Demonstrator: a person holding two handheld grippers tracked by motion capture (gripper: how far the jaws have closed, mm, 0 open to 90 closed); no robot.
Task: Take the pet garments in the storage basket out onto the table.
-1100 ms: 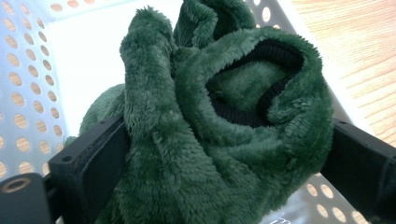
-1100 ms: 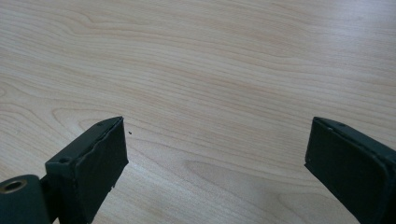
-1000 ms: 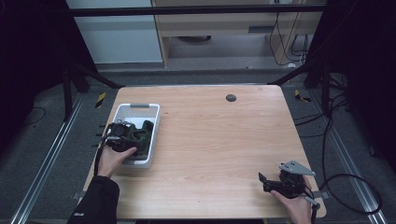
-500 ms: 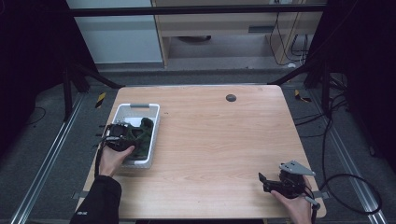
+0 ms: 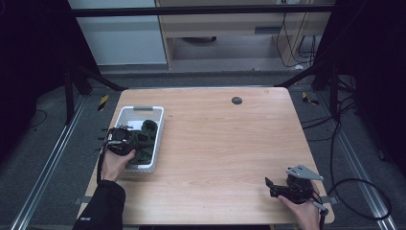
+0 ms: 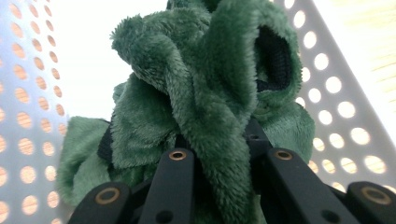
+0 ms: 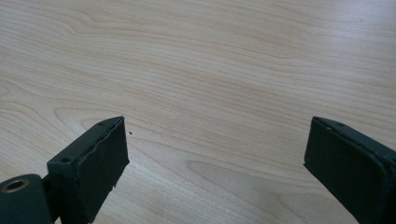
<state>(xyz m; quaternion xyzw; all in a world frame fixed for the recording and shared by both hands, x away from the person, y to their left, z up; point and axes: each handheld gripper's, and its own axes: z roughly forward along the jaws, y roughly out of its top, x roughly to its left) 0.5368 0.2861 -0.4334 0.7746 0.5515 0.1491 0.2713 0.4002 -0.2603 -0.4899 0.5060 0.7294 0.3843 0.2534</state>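
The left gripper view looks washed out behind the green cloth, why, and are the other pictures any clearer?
Left gripper view: the basket wall glares white and its holes blur, while the cloth close up stays fairly sharp. Right gripper view: evenly lit table, crisp wood grain, soft shadow beneath the jaws. High view: bright tabletop, very dark surroundings, so the left gripper and the cloth merge into one dark patch.

I can't see my left gripper's point(image 6: 219, 186) pads: the green cloth point(image 6: 205, 93) swallows them, and the picture's bottom edge cuts the jaws off. From the high view the cloth is too small to tell what it is. The basket point(image 6: 336, 93) wall blurs out. My right gripper's point(image 7: 215, 154) jaws are cropped at both lower corners.
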